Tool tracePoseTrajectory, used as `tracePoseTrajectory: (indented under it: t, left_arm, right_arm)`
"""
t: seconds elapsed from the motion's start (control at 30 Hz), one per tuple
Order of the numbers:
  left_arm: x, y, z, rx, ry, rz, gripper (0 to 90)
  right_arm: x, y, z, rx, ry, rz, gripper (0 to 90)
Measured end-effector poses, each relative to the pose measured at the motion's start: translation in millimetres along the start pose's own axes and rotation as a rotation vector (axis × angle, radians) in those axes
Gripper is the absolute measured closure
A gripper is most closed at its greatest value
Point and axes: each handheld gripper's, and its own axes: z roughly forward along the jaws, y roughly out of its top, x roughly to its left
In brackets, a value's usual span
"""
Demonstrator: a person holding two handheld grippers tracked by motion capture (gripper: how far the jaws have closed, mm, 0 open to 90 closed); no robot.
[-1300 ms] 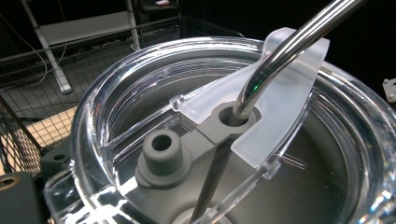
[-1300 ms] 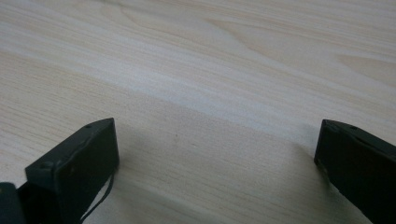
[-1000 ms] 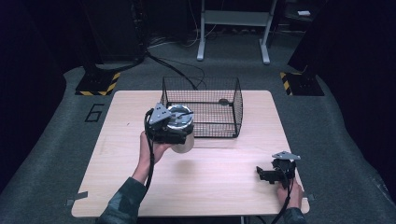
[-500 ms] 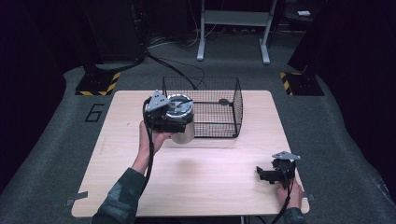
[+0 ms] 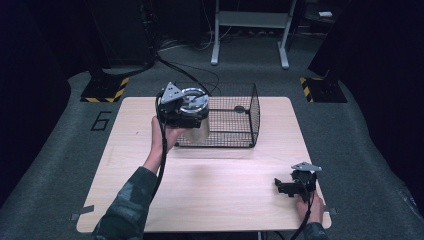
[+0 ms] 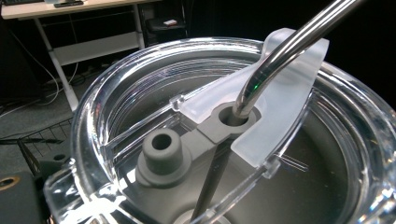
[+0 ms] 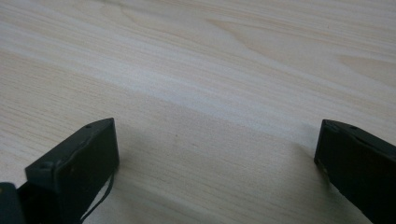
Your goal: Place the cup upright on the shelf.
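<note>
Here, each view in turn.

High view, left tongs (image 5: 192, 112): raised above the table (image 5: 220, 200), at the near left corner of the wire basket (image 5: 235, 117). They carry a steel tumbler (image 5: 199, 127), held upright, probably so it can go over the basket's rim without tipping.
High view, tumbler: it hangs off the table, its body just in front of the basket's near wall and its lid about level with the rim. Judging by this, it is on its way into the basket and not yet inside.
High view, right tongs (image 5: 281, 186): low at the near right corner of the table, well apart from the basket, seemingly parked out of the way.
Left gripper view, lid (image 6: 140, 116): the clear plastic lid sits very close under the camera, with a metal straw (image 6: 285, 44) running through its grey seal. The camera's own jaws are hidden, so the grip is judged from the lifted tumbler: closed on it near the top.
Left gripper view, basket: a bit of black mesh shows at the lower left, below the lid.
Right gripper view, right tongs (image 7: 217, 154): jaws spread wide over bare wood, nothing between them.
</note>
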Motion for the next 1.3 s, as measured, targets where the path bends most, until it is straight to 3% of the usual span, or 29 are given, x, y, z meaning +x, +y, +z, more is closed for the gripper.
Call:
tracePoseTrajectory:
  t: [0.2,0.33,0.83,1.3]
  left_arm:
    - [4.0,2.4,7.4,0.011,0.022,0.014,3.8]
    - [6.6,2.9,14.1,0.011,0.027,-0.002,3.8]
    - [14.8,11.4,38.2,0.015,0.06,0.005,3.8]
    - [24.5,15.5,66.8,0.014,0.113,-0.028,3.8]
  right_arm:
    - [0.0,0.0,0.0,0.0,0.0,0.0,0.0]
    - [0.0,0.0,0.0,0.0,0.0,0.0,0.0]
    - [0.0,0.0,0.1,-0.001,0.0,0.0,0.0]
    - [-0.2,0.0,0.1,-0.001,0.001,-0.001,0.0]
